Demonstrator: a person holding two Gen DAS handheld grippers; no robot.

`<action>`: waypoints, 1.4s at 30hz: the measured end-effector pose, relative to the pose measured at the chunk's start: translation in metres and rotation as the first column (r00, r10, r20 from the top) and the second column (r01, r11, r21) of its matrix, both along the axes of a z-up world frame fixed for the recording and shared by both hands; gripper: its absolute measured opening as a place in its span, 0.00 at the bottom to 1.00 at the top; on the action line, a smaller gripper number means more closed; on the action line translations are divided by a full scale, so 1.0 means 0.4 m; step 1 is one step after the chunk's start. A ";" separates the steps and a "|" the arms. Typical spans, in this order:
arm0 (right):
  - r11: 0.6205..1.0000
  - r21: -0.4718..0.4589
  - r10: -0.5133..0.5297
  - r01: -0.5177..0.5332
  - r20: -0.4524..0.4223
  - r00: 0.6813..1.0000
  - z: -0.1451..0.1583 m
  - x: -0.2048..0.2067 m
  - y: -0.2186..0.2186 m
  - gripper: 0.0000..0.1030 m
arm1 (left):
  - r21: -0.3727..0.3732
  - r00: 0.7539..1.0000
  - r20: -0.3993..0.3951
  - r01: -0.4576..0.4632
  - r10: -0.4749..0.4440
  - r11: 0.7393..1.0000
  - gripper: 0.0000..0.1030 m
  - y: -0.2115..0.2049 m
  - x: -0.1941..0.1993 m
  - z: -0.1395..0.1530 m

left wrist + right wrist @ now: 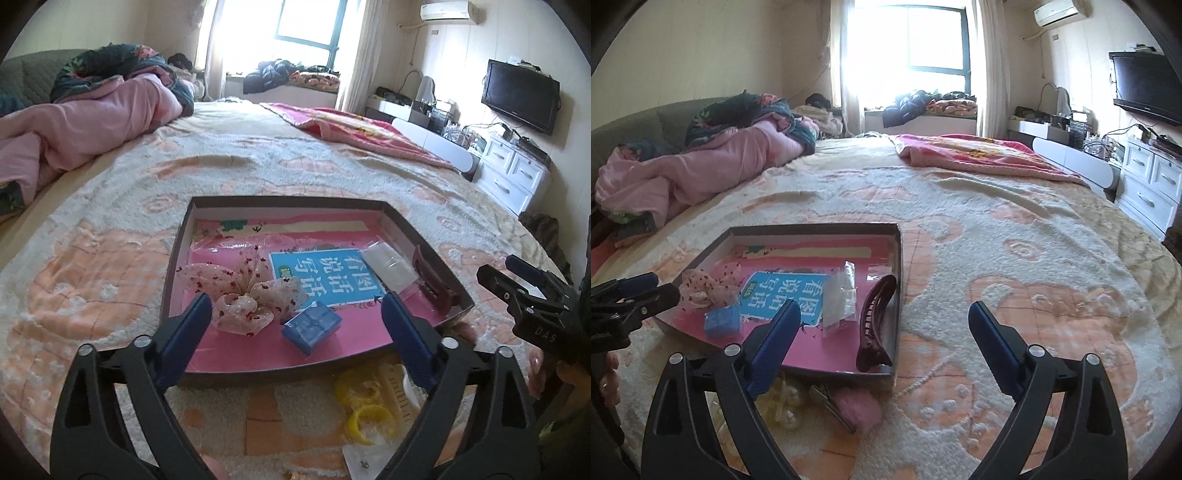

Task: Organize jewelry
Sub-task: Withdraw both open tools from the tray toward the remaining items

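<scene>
Both tools are spread wide and empty: the left tool [295, 317] hovers over the shallow box [177, 254] on the bed [110, 206], the right tool [882, 325] at its near corner. Inside lie a chiffon scrunchie [247, 295], blue packet [312, 325], clear bag [842, 299] and claw clip [873, 332]; yellow rings [364, 406] wait outside, probably next to gather.

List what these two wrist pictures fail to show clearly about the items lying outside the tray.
- Yellow rings, left wrist view: partly hidden behind the left gripper's arms; their number is unclear.
- Small clear bag, left wrist view: cut off by the bottom edge, contents too small.
- Pale pearl-like pieces, right wrist view: blurred, partly behind the right gripper.
</scene>
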State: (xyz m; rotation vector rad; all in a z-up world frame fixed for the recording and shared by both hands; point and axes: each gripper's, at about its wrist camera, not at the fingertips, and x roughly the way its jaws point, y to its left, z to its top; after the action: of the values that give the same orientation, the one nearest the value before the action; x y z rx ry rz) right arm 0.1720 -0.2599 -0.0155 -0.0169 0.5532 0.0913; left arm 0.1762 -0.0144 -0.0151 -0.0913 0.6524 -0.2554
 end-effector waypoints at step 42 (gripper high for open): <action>0.991 -0.046 0.127 -0.127 0.003 0.992 0.008 -0.206 0.035 0.91 | 0.035 0.999 0.019 0.046 -0.047 0.998 0.89 -0.007 -0.182 0.012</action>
State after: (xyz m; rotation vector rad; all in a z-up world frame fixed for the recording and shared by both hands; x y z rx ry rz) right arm 0.0897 -0.2460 -0.0122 -0.0969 0.5485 0.2023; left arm 0.1034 -0.0172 -0.0105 -0.0405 0.6396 -0.2898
